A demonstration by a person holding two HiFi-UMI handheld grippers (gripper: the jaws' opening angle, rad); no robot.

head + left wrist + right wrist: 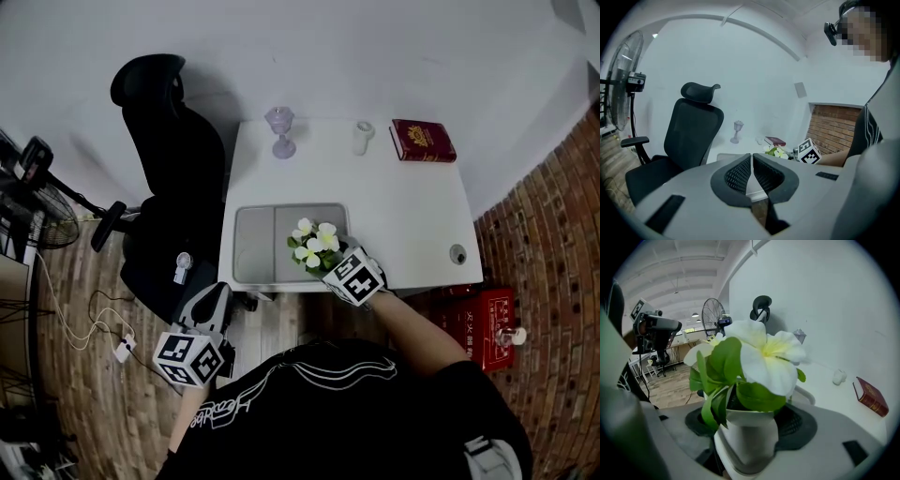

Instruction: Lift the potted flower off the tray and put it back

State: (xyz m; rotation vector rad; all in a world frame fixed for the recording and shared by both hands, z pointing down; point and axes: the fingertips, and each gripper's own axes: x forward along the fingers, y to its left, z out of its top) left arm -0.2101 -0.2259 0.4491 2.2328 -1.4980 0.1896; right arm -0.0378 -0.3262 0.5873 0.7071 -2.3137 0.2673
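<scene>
At the far left a standing fan (42,220) stood on the wood floor, and a black office chair (173,178) sat at 9 o'clock from the white surface (403,216). The left tool (752,159) hung off the surface's near edge, at about 7 o'clock from the tray (253,248). Its jaws were drawn together with only a sliver between the pads, and it held nothing. It pointed past the chair toward the surface.

The grey tray lay on the left half of the surface, against the near edge. A clear goblet (279,127) stood at 12 o'clock from the tray, close to the wall.

The potted flower (314,244) was over the tray's right part, toward the 4 o'clock corner, its white blooms and green leaves spreading above a white pot (747,437). The right tool (757,420) reached in from 5 o'clock, its jaws spread wide and closed against either side of the pot, holding it upright. Whether the pot's base touched the tray could not be told.

A small white cup (363,137) stood at 1 o'clock from the tray, and a dark red book (423,141) lay flat just to its right. A round grommet (457,254) was set near the surface's right edge. A red box (483,323) sat on the floor at 4 o'clock, off the surface.
</scene>
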